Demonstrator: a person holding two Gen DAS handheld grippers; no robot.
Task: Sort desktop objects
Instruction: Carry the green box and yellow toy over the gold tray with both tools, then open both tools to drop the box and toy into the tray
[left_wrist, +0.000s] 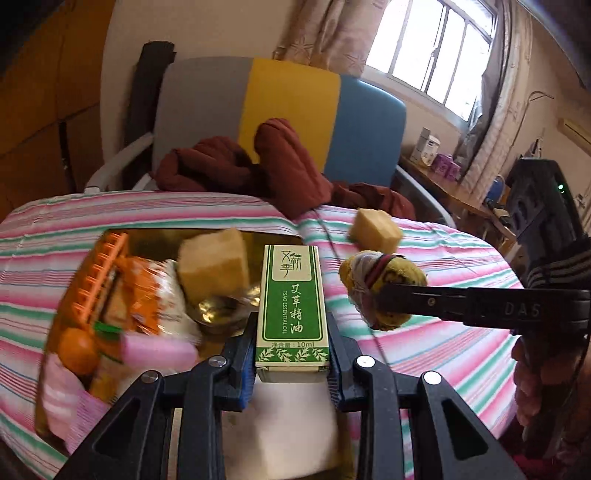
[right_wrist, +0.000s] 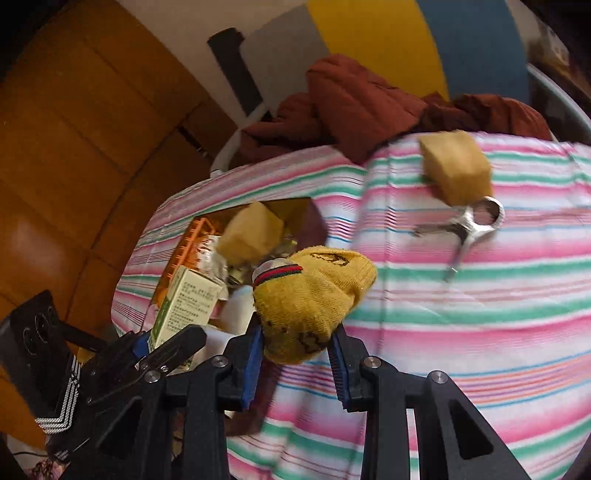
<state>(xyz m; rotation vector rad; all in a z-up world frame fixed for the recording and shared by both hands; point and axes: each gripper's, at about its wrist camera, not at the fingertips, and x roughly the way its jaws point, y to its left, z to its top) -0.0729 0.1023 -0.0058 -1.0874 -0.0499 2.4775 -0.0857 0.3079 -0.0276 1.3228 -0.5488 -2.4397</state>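
Over the gold box (left_wrist: 155, 236) at 9 o'clock on the striped tablecloth (left_wrist: 443, 332), both grippers carry a load. Left gripper (left_wrist: 291, 354) is closed on a green-and-cream essential oil carton (left_wrist: 291, 302), pads on its two side faces near the base, carton upright above the box's clutter: orange basket (left_wrist: 94, 277), yellowish sponge block (left_wrist: 212, 266), pink item (left_wrist: 159, 350), small orange fruit (left_wrist: 75, 347). Carton looks light and stiff but thin card; likely a small glass bottle inside, so squeeze the flat sides gently and don't drop it.

Right gripper (right_wrist: 295, 354) is clamped on a rolled mustard-yellow sock (right_wrist: 314, 295) w/ red-green cuff band, hanging at approx 3 o'clock of the carton. Soft, light, compressible; grip mid-roll so it doesn't unravel.

Left on the cloth toward 1 o'clock: second sponge block (right_wrist: 456, 166), touching metal nail clippers (right_wrist: 469, 225) just beside it.
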